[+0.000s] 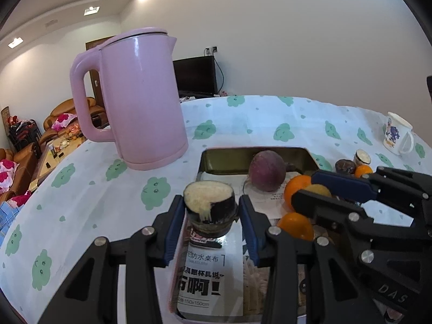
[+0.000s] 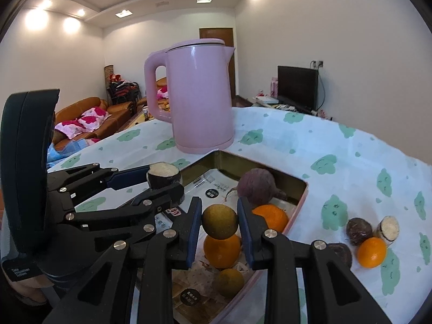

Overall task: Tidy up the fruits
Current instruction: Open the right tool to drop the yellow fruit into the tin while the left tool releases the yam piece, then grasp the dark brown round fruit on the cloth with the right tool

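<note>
The left gripper has its fingers clamped on a dark-skinned cut chunk with a pale, fibrous top face, held above the near part of a shallow pink-rimmed tray that sits on the surface under a white cloth with green prints. The right gripper has its fingers clamped on a round brownish-green fruit, held over the same tray and directly above an orange lying on the printed paper that lines it. Also in the tray are a purple round root near the far wall, a second orange just in front of it, and another brownish-green fruit at the near end. Outside the tray, on the cloth to its right, a loose cluster lies close together: a third orange, a dark wrinkled fruit, a small pale-faced cut piece, and a dark fruit partly hidden behind the right gripper's frame. A pink kettle stands upright beyond the tray's far left corner, and a white mug with a blue print stands well apart on the far right of the surface
</note>
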Available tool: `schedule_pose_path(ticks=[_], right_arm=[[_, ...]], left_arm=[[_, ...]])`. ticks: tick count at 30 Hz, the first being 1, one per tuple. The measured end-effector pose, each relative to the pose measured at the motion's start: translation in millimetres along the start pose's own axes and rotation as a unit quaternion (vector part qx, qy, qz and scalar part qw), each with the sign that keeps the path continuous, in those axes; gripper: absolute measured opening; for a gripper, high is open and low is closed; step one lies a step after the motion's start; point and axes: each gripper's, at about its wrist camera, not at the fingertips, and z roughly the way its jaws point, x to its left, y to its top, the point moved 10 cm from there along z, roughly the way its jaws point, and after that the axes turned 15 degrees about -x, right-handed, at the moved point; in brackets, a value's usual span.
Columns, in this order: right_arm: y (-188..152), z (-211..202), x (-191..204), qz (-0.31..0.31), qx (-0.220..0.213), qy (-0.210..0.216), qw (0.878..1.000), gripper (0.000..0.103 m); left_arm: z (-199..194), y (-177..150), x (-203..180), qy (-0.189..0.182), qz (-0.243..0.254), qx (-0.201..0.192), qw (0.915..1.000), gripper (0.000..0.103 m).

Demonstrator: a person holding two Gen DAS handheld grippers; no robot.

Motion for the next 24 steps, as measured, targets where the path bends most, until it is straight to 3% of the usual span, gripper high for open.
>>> schedule_pose_path(ticks=[2,5,7,9,14,18,24], right_arm=[[-1,1,-1,0.006,0.004,0.003,1.000,0.029],[2,-2,-6,0.013,-0.005,-0.005,1.000,0.031],[4,-8,-12,0.011,-0.014,-0.016,1.000,0.038],[5,-18,-20,0.011,-0.021,-0.022,0.999,0.046],[4,-48,-62,0.019,-0.022,-0.071,0.997,0.046],[-7,-65,-107,0.036,0.001,-0.124,0.992,0.046],[-27,-57,-123,0.046,0.042,-0.132,0.989,0.046]], left_arm=[[1,0,1,0.006,0.001,0.001,1.0000,0.047],[-1,1,3,0.018,0.002,-0.004,0.9998,0.066],[-3,3,5,0.022,-0.004,-0.010,0.9997,0.081],[-6,5,3,0.017,-0.008,-0.017,0.9997,0.091],[-13,12,-3,0.012,-0.008,-0.032,0.9994,0.091],[-12,12,-8,0.010,-0.013,-0.032,0.9993,0.091],[-8,10,-16,0.010,-0.008,-0.024,0.9996,0.091]])
